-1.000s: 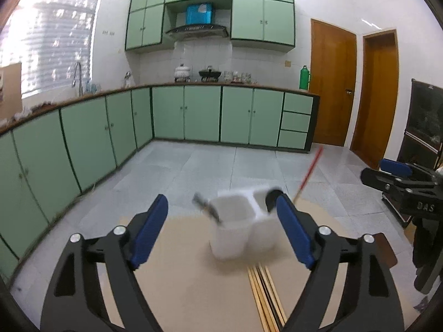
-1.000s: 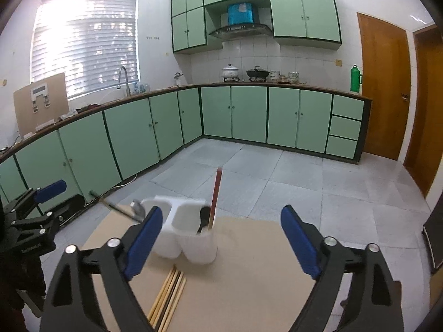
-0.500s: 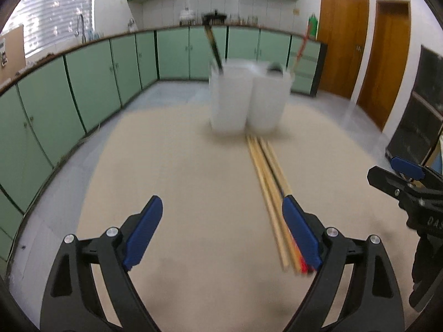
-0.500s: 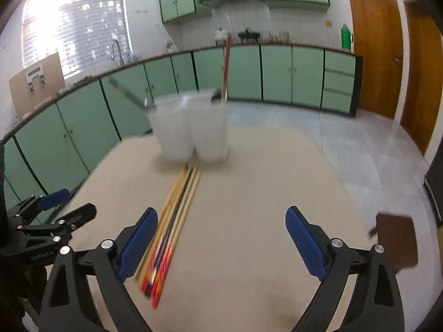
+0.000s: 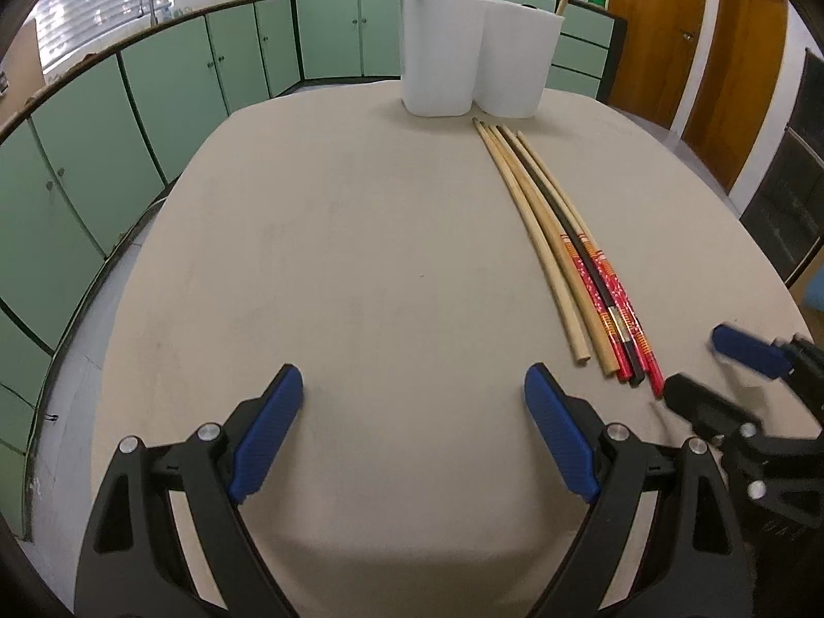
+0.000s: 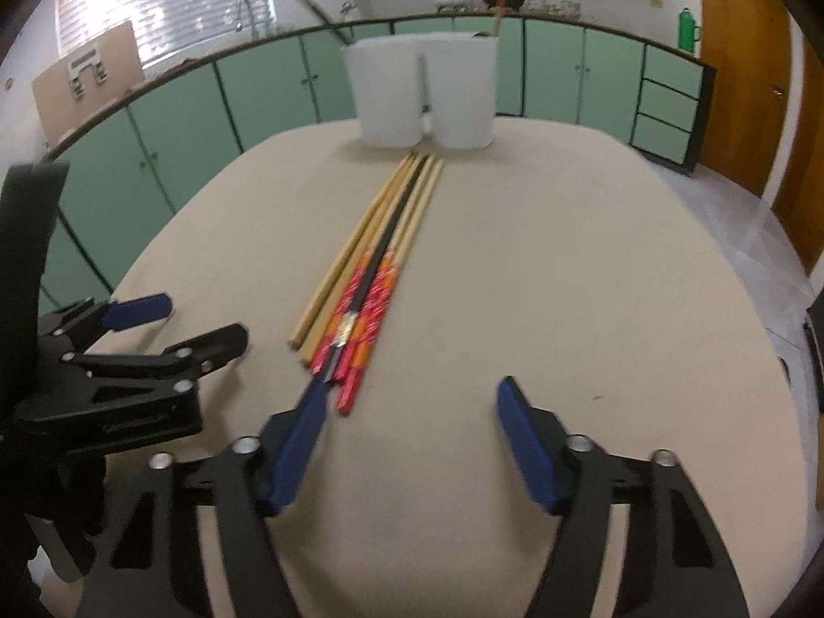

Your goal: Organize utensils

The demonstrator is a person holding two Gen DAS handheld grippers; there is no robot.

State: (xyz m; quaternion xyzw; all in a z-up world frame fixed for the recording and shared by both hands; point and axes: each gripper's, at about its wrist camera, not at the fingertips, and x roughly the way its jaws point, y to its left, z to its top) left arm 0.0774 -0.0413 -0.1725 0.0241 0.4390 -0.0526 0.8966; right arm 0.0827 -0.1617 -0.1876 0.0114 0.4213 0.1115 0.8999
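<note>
My left gripper and right gripper both gape wide, gripping nothing. Chopsticks lie at eleven o'clock of my right, white holder at twelve.

beige table, white twin-cup holder at far edge, chopsticks bundled side by side — just before it

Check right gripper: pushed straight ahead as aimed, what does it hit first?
Probably bare table. The right gripper is open; the chopsticks lie just left of its line, the white holder far ahead. Depth uncertain.
</note>
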